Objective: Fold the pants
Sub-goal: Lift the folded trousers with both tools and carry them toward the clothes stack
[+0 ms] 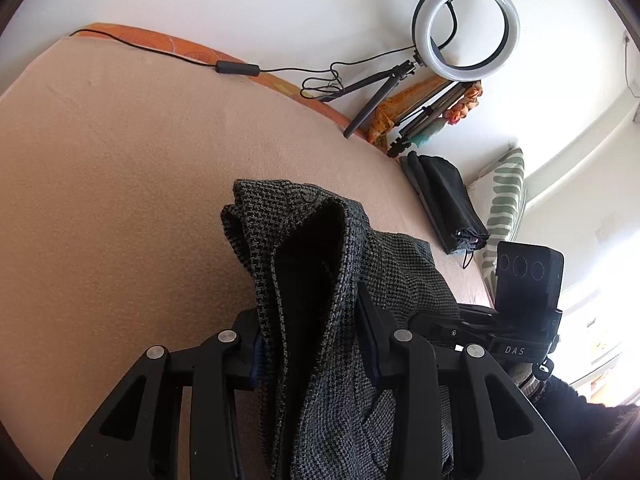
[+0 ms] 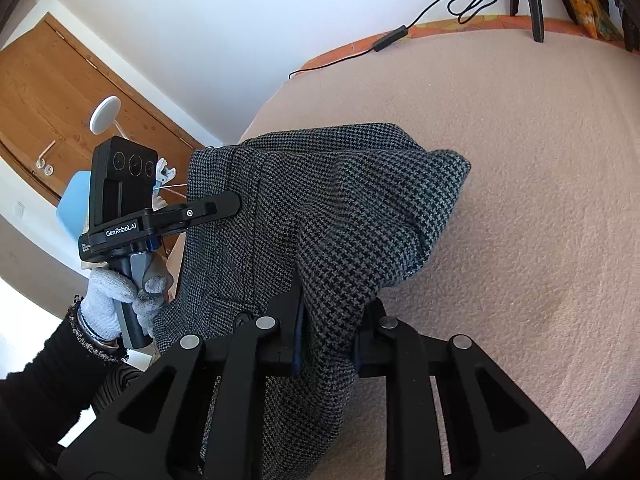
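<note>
The pants (image 1: 320,280) are grey houndstooth fabric, bunched and lifted above a peach blanket. My left gripper (image 1: 310,340) is shut on a thick fold of the pants, which drape over and between its fingers. My right gripper (image 2: 326,332) is shut on another fold of the same pants (image 2: 340,208). In the right wrist view the left gripper (image 2: 216,208) shows at the left, held by a gloved hand, its finger pressed on the pants' edge. In the left wrist view the right gripper's body (image 1: 524,300) shows at the right, its fingers hidden behind the fabric.
The peach blanket (image 1: 120,200) covers a bed with an orange patterned edge (image 1: 192,50). A ring light (image 1: 468,28) on a tripod, a cable (image 1: 236,68), a black bag (image 1: 448,200) and a green-striped pillow (image 1: 504,196) lie at the far side. A wooden door (image 2: 60,92) stands at the left.
</note>
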The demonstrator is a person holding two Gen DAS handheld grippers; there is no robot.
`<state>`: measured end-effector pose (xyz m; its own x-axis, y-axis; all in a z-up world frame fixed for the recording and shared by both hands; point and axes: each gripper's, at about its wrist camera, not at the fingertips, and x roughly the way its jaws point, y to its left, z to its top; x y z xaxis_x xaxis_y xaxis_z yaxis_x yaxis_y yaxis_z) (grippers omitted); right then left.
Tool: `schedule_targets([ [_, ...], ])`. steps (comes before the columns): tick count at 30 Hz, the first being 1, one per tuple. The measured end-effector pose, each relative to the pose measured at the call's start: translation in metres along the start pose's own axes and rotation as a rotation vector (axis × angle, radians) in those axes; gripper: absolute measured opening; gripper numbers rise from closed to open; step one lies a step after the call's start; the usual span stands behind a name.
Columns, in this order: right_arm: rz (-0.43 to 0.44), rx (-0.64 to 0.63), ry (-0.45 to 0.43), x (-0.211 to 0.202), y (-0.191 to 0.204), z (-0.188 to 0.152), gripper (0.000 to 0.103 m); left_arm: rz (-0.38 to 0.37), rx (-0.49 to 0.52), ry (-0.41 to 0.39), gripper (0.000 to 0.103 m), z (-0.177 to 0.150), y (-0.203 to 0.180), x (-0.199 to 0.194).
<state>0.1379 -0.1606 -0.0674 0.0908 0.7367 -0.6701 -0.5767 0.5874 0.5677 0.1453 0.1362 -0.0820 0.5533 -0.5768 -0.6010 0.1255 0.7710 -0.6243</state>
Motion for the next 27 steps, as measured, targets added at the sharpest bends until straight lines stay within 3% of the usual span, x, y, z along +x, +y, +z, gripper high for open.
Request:
schedule_targets([
  [8,-0.024,-0.088,-0.071,-0.035,0.024,0.001,0.017,-0.019,0.074,-0.086,0.034,0.002,-0.038,-0.025],
  [14,-0.044,-0.119,-0.142,-0.081,0.019,0.001,0.016,-0.034,0.168,-0.145,0.034,0.001,-0.078,-0.038],
  [27,-0.142,-0.121,-0.283,-0.162,0.005,0.004,0.015,-0.107,0.283,-0.153,0.032,0.009,-0.148,-0.014],
])
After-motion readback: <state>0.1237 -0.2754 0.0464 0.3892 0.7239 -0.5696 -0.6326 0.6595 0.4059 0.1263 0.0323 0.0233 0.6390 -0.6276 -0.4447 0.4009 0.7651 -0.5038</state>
